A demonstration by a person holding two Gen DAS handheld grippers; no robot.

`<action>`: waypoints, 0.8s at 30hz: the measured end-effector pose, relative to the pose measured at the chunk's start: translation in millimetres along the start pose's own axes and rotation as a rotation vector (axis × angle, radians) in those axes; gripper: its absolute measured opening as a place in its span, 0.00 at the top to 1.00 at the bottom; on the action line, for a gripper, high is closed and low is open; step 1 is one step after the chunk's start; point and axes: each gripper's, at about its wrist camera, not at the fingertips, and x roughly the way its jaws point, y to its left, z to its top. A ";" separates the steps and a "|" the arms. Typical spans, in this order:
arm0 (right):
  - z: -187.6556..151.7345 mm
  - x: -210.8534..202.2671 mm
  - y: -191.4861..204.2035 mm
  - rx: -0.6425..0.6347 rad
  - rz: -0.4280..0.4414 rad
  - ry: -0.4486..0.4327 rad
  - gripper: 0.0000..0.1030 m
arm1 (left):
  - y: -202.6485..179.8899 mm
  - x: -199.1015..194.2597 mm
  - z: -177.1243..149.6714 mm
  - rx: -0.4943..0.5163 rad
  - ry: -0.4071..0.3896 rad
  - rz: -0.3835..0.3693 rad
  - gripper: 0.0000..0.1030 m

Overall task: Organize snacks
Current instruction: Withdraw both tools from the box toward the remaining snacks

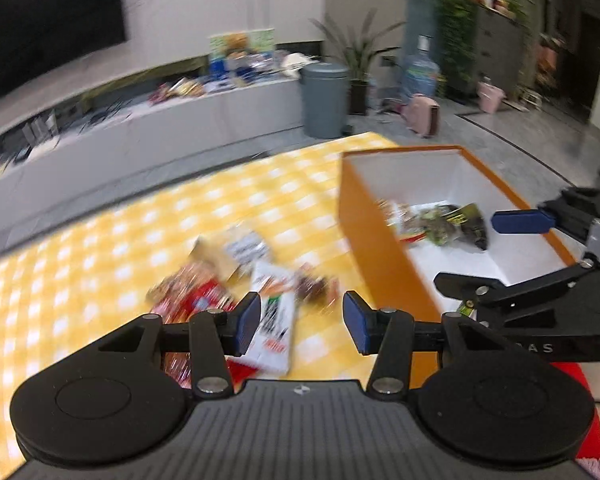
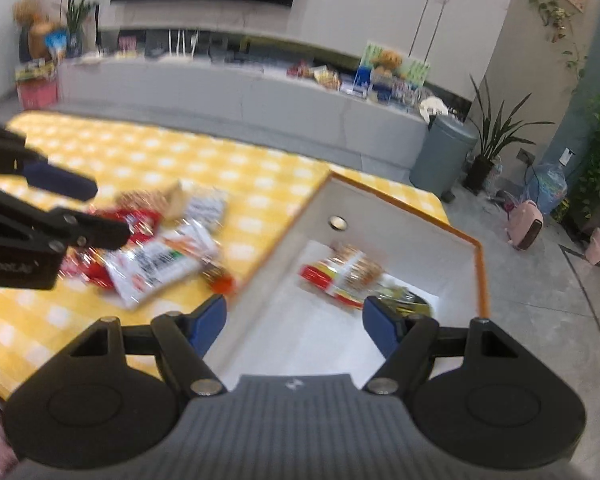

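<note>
Both pairs of tongs are empty, with their blue pads standing apart and nothing between them. The step in hand looks like going for another packet from the loose heap, so that it can join those already in the box.

To do it well, pick one packet at the edge of the heap, not the middle, so the pads close on a single wrapper. The white packet with black print [image 1: 274,320] looks the easiest: it lies flat and nearest. Bring the tongs down over one of its short ends, pads either side of the edge, and close only once the wrapper sits between them. Foil wrappers are slippery, so a grip near a sealed seam should hold better than one on the puffed middle.

The left tongs [image 1: 300,320], moderately wide, hang above the near edge of the heap, with the white packet showing in their gap and the red packets [image 1: 192,296] to its left. They do not touch anything.

The right tongs [image 2: 294,322], wide, hang over the near end of the orange box [image 2: 482,280], whose white inside already holds a red and yellow packet [image 2: 342,274] and a dark green one [image 2: 410,300] beyond the pads. The box stands to the right of the heap on the yellow checked cloth [image 1: 100,240] that covers the worktop.
</note>
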 end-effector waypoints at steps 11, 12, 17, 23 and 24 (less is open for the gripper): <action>-25.3 -4.0 91.5 -0.009 -0.046 -0.154 0.29 | 60.6 -13.8 -66.5 -0.110 -0.002 0.094 0.45; -28.1 -0.9 98.1 -0.007 -0.048 -0.155 0.29 | 65.9 -13.2 -71.3 -0.127 0.004 0.094 0.45; -37.9 15.5 127.3 0.014 -0.012 -0.125 0.29 | 86.9 -10.8 -92.0 -0.166 0.028 0.113 0.46; -45.1 37.5 151.0 -0.007 0.020 -0.106 0.29 | 101.4 -6.3 -101.2 -0.214 0.031 0.073 0.47; -45.1 42.4 152.7 -0.005 0.023 -0.094 0.29 | 102.3 -4.4 -101.3 -0.219 0.030 0.071 0.47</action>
